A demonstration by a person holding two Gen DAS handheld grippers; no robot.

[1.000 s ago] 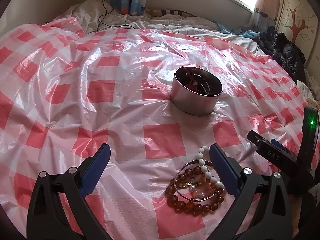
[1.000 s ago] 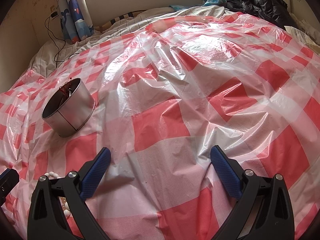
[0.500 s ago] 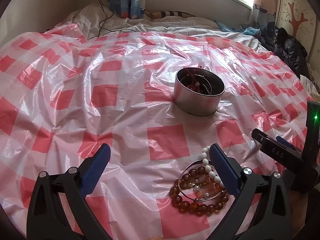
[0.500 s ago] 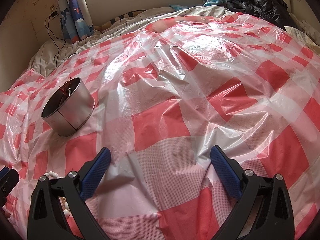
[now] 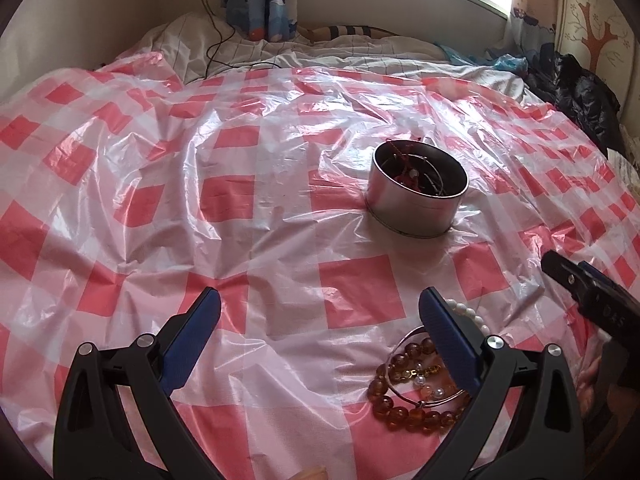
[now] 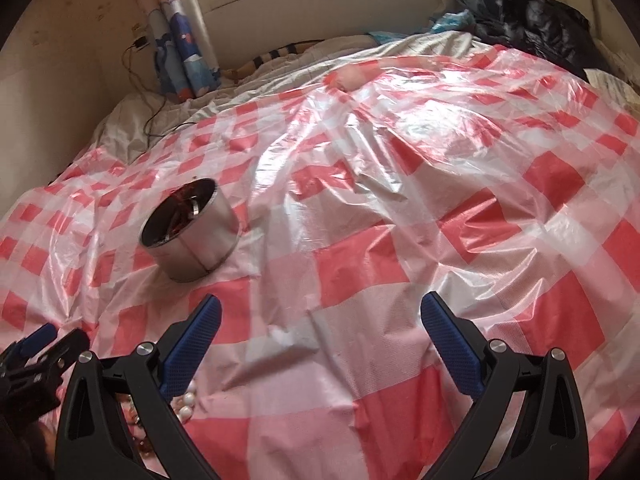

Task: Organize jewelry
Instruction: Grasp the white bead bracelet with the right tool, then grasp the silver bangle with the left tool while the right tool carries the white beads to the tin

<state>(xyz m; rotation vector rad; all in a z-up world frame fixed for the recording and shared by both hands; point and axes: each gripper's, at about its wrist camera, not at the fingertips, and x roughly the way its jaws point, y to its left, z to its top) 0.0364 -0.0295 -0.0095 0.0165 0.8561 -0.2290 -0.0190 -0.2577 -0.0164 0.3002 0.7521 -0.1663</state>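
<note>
A round metal tin [image 5: 418, 196] stands on the red-and-white checked plastic sheet [image 5: 240, 216] and holds red cord and wire jewelry; it also shows in the right wrist view [image 6: 192, 236]. A pile of jewelry lies near me: an amber bead bracelet [image 5: 404, 404], a white pearl string [image 5: 466, 312] and a thin silver bangle [image 5: 408, 336]. My left gripper [image 5: 320, 320] is open and empty, its right finger over the pile. My right gripper [image 6: 318, 320] is open and empty over bare sheet; some pearls [image 6: 186, 410] show beside its left finger.
The sheet covers a bed. White bedding, a black cable [image 5: 212, 52] and a blue curtain [image 5: 260, 0] lie at the back by the wall. A black jacket [image 5: 580, 92] lies at the far right. The right gripper's body [image 5: 592, 300] shows at the left view's right edge.
Both grippers have lifted and tilted up, so the tin and pile sit lower in view. The jewelry and tin have not moved. Both grippers stay open.
</note>
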